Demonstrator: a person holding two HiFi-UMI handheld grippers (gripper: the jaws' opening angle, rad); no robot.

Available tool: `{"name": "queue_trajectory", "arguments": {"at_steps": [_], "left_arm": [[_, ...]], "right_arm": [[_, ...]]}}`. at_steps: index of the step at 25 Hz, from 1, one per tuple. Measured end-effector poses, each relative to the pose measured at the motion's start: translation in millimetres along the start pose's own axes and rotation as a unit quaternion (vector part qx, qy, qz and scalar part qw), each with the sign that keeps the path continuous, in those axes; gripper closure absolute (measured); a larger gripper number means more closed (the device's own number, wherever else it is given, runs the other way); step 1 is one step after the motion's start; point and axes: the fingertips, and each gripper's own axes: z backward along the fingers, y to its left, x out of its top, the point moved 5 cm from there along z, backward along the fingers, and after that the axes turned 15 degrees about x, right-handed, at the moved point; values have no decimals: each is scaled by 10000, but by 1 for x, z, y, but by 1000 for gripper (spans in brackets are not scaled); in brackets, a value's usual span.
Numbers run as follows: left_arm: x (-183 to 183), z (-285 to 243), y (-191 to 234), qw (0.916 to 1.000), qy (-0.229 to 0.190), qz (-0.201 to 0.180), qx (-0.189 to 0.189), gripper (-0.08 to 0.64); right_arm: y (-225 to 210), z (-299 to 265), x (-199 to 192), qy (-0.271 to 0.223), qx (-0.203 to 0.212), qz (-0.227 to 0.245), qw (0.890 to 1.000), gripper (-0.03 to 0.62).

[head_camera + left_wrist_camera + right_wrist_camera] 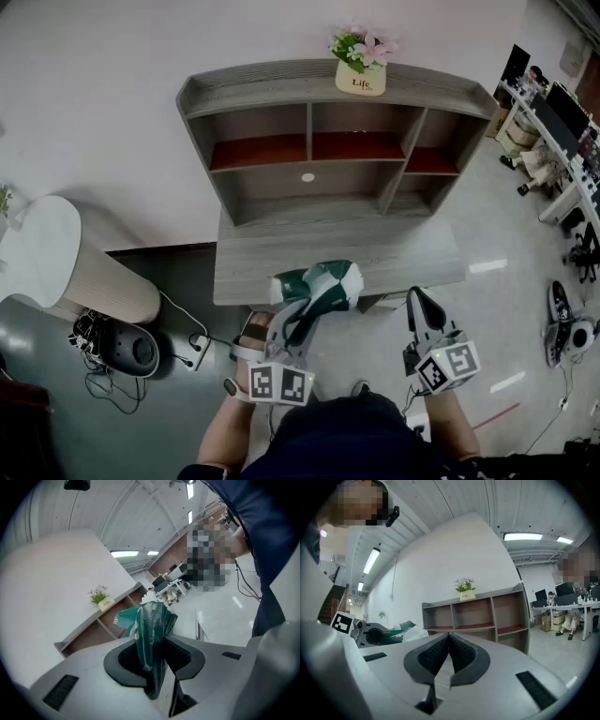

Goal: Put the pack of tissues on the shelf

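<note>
The pack of tissues (319, 284), green and white plastic, hangs over the front edge of the grey desk (394, 253). My left gripper (302, 319) is shut on its wrapper; in the left gripper view the green pack (151, 627) is pinched between the pads and sticks out past them. The grey shelf unit (281, 94) with red-brown boards stands on the desk behind it, its compartments bare. My right gripper (420, 302) is to the right of the pack, in front of the desk, shut with nothing in it (449, 641). From there I see the pack (404, 629) at the left and the shelf (487, 613) ahead.
A pot of pink flowers (361, 67) stands on top of the shelf unit. A round white-topped stand (42, 246) is at the left, with cables and a power strip (192, 354) on the floor. Office desks (562, 122) stand at the right.
</note>
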Motion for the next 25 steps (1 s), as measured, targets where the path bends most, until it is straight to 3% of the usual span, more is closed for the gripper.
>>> {"name": "queue_trajectory", "arguments": {"at_steps": [12,25], "left_arm": [[86,17,-79,9985,45,70,-543,442],[123,16,-102,9990,351,4,-285,440]], "right_arm": [[-32,93,8,-45,-84,-293,9995,588],[-54,130,16,-171,261,-283,9991,588]]}}
